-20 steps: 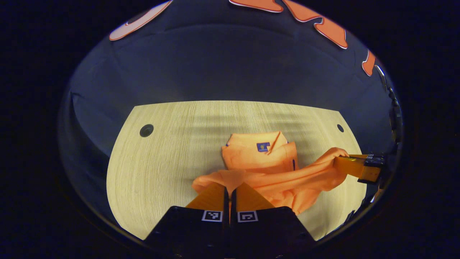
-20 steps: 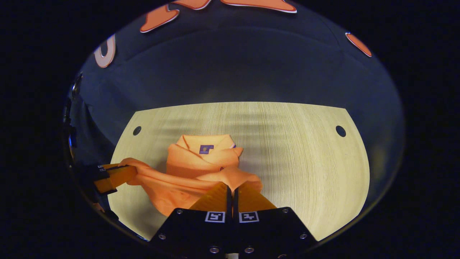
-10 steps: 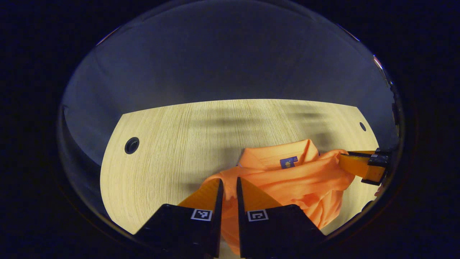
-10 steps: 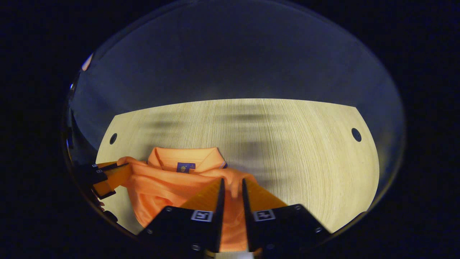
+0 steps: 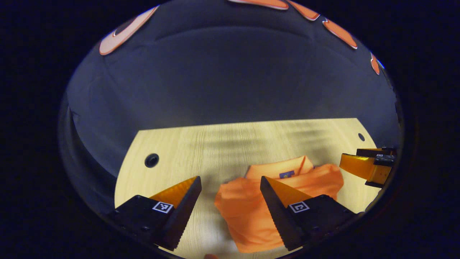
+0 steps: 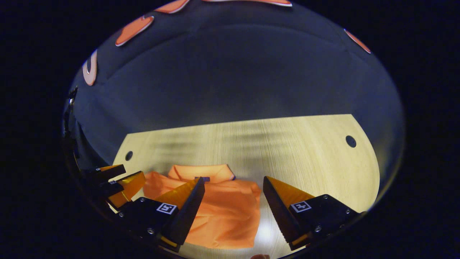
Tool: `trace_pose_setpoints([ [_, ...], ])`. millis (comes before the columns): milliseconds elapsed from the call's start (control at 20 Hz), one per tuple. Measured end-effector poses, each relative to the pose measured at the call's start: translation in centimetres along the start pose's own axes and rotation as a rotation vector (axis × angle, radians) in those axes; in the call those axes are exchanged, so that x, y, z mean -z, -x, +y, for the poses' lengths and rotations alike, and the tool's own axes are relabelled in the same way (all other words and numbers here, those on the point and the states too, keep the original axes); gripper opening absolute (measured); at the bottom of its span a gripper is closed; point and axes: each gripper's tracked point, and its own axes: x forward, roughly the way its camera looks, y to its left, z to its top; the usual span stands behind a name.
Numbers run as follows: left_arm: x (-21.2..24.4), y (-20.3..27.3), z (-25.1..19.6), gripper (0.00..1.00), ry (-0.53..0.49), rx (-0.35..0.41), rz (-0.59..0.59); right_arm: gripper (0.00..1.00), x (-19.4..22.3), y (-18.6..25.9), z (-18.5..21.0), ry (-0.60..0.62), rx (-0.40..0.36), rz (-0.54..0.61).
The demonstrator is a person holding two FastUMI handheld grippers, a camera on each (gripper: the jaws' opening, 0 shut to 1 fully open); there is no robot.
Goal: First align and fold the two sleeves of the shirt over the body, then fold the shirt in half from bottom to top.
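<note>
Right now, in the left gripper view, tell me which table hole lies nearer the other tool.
The small hole at far right, just above the right tool; the larger hole sits far left.

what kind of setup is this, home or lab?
Most likely a recording booth, not a home. A dark cloth wall backs a light wood-grain table with round holes near its corners. On it lies a folded orange shirt, with both grippers open above it.
</note>
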Motion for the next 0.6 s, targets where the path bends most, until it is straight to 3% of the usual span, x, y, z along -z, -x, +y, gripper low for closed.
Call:
trace_pose_setpoints([
  [200,-5.0,8.1,-0.3,1.0,-0.008,-0.008,-0.185,0.99,-4.3,8.5,0.9,0.032,-0.018,-0.179],
  [350,-6.7,14.7,-0.4,1.0,0.016,-0.01,-0.284,0.99,-6.6,15.0,0.5,0.077,0.009,-0.32],
  [600,-8.5,26.2,-0.1,1.0,0.08,-0.024,-0.48,1.0,-7.9,24.4,1.7,0.107,-0.052,-0.518],
])
